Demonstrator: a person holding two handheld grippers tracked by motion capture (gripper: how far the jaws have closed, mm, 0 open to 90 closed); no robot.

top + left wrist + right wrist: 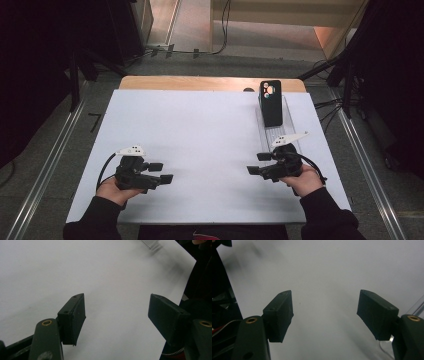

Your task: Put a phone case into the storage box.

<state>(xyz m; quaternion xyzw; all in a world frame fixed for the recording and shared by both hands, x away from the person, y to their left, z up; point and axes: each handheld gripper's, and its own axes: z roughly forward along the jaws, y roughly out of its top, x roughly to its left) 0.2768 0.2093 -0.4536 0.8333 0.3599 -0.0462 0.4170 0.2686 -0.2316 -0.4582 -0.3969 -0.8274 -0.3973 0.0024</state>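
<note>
Black smartphone (271, 102) upright at one o'clock in clear plastic rack (287, 131), apparently already placed. Left gripper (161, 172), right gripper (260, 163): jaws spread, empty, at seven and five o'clock over white board (200, 150).

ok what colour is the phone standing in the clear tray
Black, best seen in the high view: the phone.

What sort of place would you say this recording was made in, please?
Probably a lab or recording workspace, not a home: a white board covers a wooden table ringed by dark stands and floor cables. A black phone sits in a clear tray, and each hand holds a gripper.
</note>
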